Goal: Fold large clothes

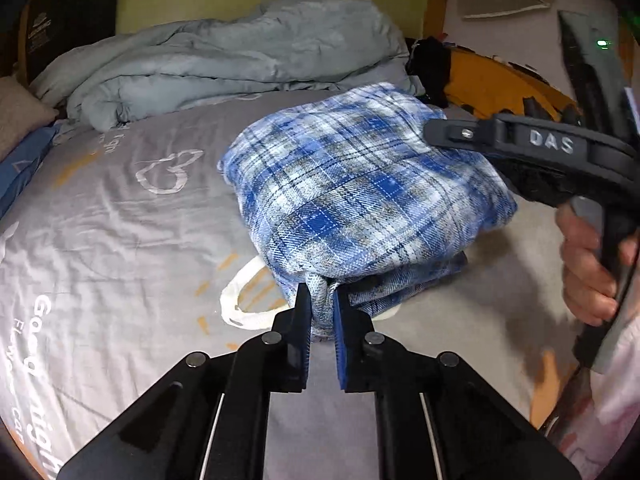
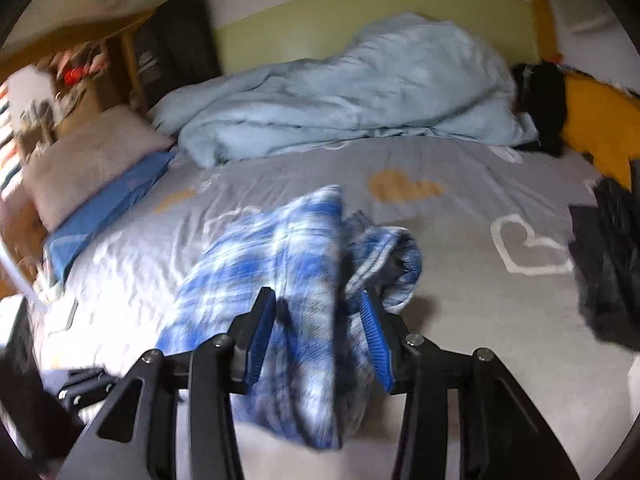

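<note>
A blue and white plaid shirt [image 1: 360,184] lies as a folded bundle on the grey printed bedsheet [image 1: 120,220]. My left gripper [image 1: 320,292] is shut on a pinch of cloth at the bundle's near bottom edge. A hand [image 1: 588,272] holds my right gripper [image 1: 448,136] at the right, with its fingers lying over the bundle's far right side. In the right wrist view the plaid shirt [image 2: 296,264] is blurred. It hangs between the jaws of the right gripper [image 2: 316,296], which stand apart, and the blue pads [image 2: 260,340] do not press on the cloth.
A crumpled light blue duvet [image 1: 240,52] lies at the head of the bed, against a green headboard [image 2: 360,12]. A beige pillow [image 2: 88,156] and a blue pad [image 2: 108,208] lie on the left. An orange cloth [image 2: 596,120] and dark clothes [image 2: 608,264] lie on the right.
</note>
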